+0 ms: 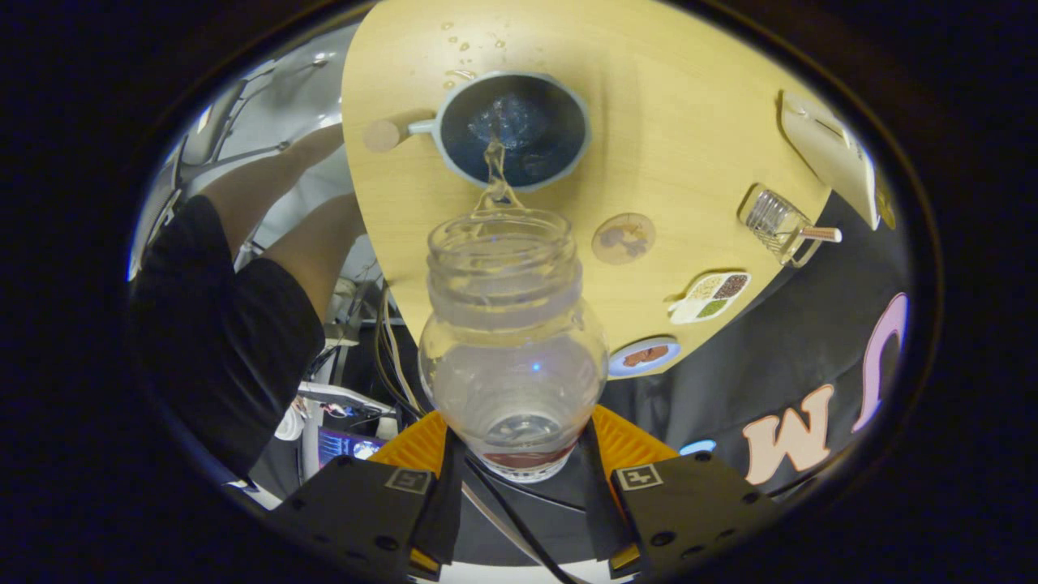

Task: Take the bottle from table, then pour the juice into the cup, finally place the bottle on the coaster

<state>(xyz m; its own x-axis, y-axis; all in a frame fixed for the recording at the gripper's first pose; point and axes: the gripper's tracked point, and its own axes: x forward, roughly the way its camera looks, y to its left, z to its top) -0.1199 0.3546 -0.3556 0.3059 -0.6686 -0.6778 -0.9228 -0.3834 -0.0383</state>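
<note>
Gripper view: jaws clamp the tipped bottle, its stream falling into the cup on the table. Any wobble could splash juice past the rim; droplets already lie beyond it. Coaster waits nearby

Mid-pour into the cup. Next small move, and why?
Probably hold the tilt a little longer. The bottle, clamped between the gripper fingers, sends a thin stream over its mouth into the cup just beyond, and liquid remains inside. Drops lie on the table past the cup, so tipping harder looks risky.
</note>
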